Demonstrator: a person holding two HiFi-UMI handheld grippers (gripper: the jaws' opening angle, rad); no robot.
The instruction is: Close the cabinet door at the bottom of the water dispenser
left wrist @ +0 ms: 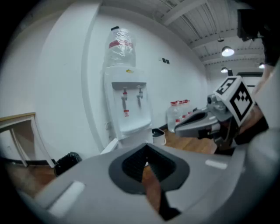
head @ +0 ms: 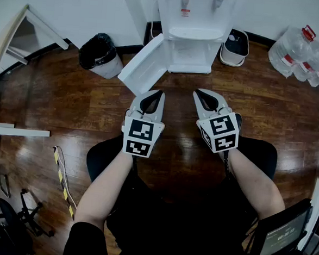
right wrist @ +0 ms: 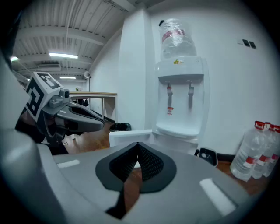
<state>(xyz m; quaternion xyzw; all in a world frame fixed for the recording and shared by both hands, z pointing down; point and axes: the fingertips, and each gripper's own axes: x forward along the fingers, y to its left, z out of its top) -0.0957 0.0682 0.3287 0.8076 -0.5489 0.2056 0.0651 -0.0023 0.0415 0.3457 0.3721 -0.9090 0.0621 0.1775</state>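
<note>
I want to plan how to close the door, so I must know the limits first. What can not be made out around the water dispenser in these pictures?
- Head view: the cabinet interior is too small and pale to show any contents.
- Gripper views: the bodies of the left gripper and the right gripper mostly cover that interior.
- All views: on the cabinet door, handle and hinge are too small to tell.
- Head view: the upper edge cuts off the top of the water dispenser.

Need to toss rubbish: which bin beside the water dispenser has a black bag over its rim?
The larger bin on the open door's side; the smaller bin opposite shows a bare white rim.
</note>
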